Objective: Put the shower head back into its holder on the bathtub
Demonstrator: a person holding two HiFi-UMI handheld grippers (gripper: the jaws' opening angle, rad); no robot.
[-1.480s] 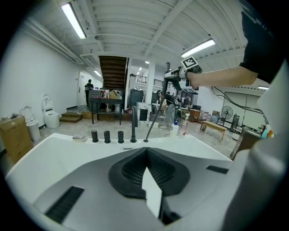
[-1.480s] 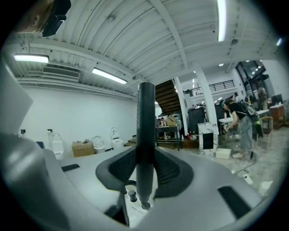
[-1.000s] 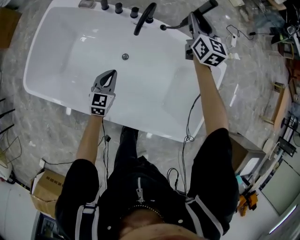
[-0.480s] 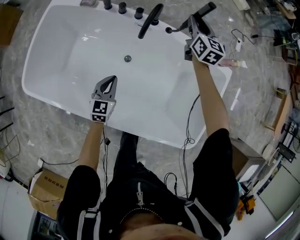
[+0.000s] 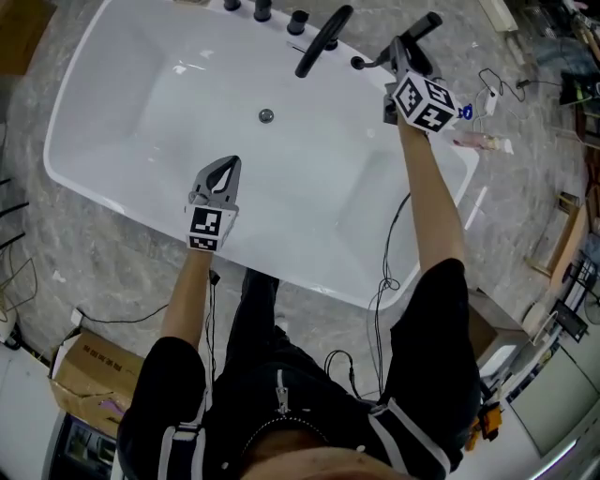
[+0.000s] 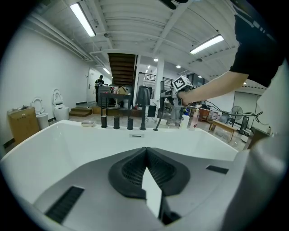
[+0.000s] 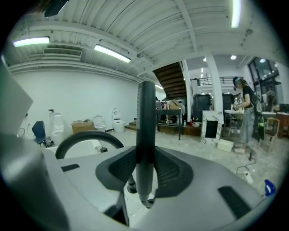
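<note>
My right gripper (image 5: 398,52) clamps the shower head (image 7: 145,135) upright; my left gripper (image 5: 225,167) is closed on nothing. I'd centre the handle's tip over the holder (image 5: 357,64), then lower it straight.

Right gripper (image 5: 403,54) holds the black shower head (image 5: 424,22) at the bathtub (image 5: 131,103) rim; left gripper (image 5: 225,167) hovers mid-tub

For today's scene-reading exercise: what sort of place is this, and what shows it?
Probably a bathroom-fittings showroom or warehouse rather than a home bathroom. A freestanding bathtub stands on an open marble floor, toilets line the far wall, and a carton sits nearby.
</note>
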